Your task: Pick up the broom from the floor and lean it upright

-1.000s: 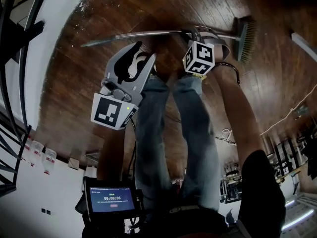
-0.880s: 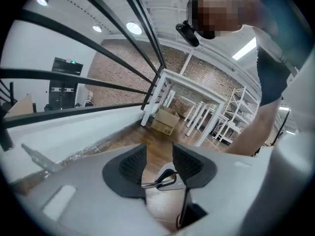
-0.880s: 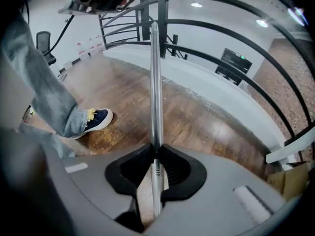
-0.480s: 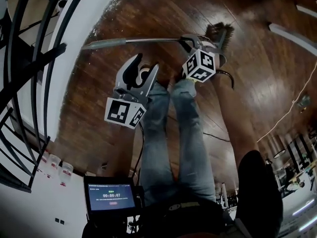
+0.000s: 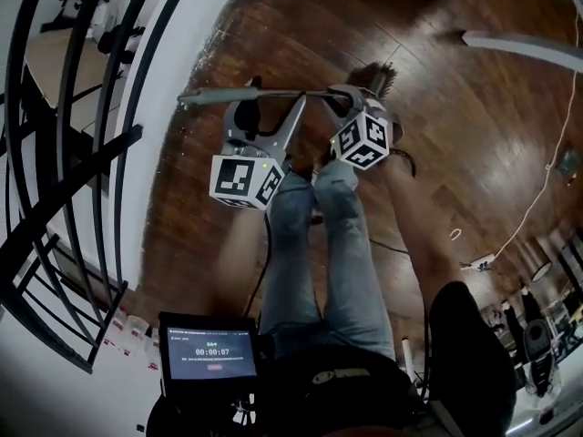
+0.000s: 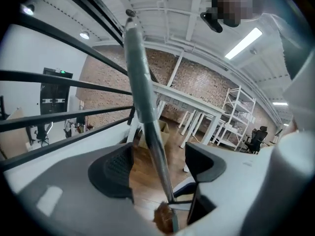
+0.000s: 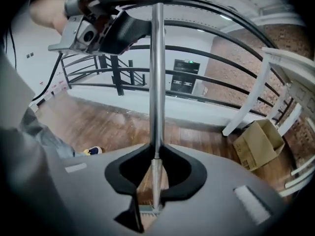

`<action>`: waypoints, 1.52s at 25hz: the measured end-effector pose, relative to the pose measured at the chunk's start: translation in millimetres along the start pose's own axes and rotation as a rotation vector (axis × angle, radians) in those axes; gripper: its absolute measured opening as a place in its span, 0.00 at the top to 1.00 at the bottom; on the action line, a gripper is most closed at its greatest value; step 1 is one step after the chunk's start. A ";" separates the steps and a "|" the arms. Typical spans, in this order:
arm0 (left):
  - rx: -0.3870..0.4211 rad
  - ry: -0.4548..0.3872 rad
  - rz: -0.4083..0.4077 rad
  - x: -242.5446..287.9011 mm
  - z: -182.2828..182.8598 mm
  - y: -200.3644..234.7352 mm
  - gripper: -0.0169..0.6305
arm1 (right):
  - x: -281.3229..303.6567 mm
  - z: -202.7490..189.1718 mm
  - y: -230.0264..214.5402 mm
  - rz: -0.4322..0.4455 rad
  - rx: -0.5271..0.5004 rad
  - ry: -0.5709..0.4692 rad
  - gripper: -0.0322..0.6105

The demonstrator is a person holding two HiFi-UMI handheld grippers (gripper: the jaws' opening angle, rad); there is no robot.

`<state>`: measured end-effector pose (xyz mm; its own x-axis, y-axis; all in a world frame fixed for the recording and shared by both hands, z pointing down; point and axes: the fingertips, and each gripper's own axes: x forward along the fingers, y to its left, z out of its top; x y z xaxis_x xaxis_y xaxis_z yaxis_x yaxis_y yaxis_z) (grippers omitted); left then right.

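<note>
While the right tongs (image 7: 155, 168) clamp the broom (image 5: 214, 93) by its metal handle, the left tongs (image 6: 160, 166) stand wide, having just been opening. The handle runs between them untouched (bristles toward the upper right), across the upper middle of the head view, over the wooden floor (image 5: 437, 107).

A loft workshop: brick wall (image 6: 209, 82), white tables (image 6: 193, 105), metal shelving (image 6: 237, 116), office chair (image 6: 257, 137).

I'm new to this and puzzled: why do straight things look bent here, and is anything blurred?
Head view: wide lens bows the railing; floor dim. Left gripper view: broom handle close and soft, ceiling light glares. Right gripper view: broom handle sharp, corners dark.
</note>
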<state>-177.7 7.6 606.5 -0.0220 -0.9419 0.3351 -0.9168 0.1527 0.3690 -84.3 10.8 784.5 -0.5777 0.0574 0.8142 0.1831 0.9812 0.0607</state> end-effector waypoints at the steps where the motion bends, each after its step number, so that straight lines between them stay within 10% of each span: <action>1: 0.014 -0.011 -0.025 9.5 11.2 -10.0 0.47 | -7.1 0.1 -5.7 -0.013 0.023 -0.008 0.83; 4: 0.088 -0.033 -0.147 35.2 47.8 -55.6 0.82 | -34.4 -2.4 -27.5 -0.063 0.112 -0.038 0.83; 21: 0.432 0.038 -0.644 194.1 141.9 -304.9 0.83 | -189.3 -53.8 -199.9 -0.364 0.637 -0.210 0.82; 38: 0.397 0.224 -0.915 357.1 100.8 -331.6 0.83 | -149.5 -131.0 -305.1 -0.424 0.999 -0.133 0.82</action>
<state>78.2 -409.5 516.4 0.7907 -0.5640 0.2381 -0.6116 -0.7455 0.2648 50.3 -321.3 719.9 -0.5338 -0.3605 0.7649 -0.7446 0.6291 -0.2231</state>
